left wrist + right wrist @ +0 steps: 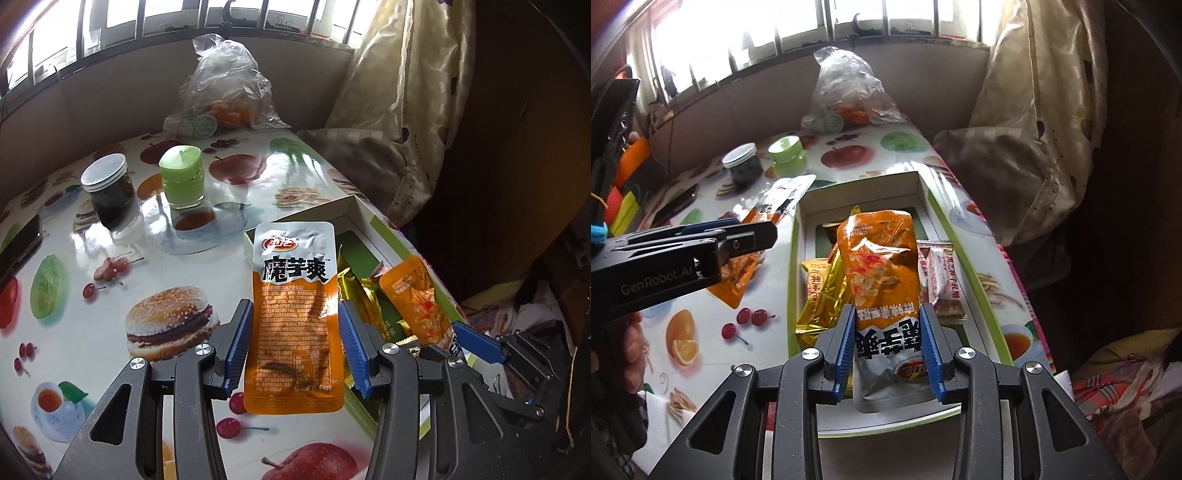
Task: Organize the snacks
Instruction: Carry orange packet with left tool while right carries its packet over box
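Barred windows (pixel 849 22) and a pale curtain (pixel 1052 110) back a glossy counter (pixel 110 266) printed with fruit and burgers. Along its right edge lies an open white-and-green box (pixel 799 236) holding loose snacks: gold-wrapped bars (pixel 822 295) and a pink-and-white bar (pixel 942 280). At the counter's far end sits a crumpled clear plastic bag (pixel 225 85), with a dark jar (pixel 109 188) and a green-lidded jar (pixel 183 177) nearer in.

Both grippers point steeply down. The left gripper (pixel 293 321) hangs over the counter just beside the box's left wall, its jaws partly closed on the long edges of an orange-and-silver pouch (pixel 293 310), silver end pointing away. The right gripper (pixel 888 343) hangs over the box, jaws closed somewhat narrower on a second orange pouch (pixel 882 266), silver end toward the camera, orange end above the snacks inside. In the right wrist view, fingers (pixel 635 339) show under the left gripper's body.
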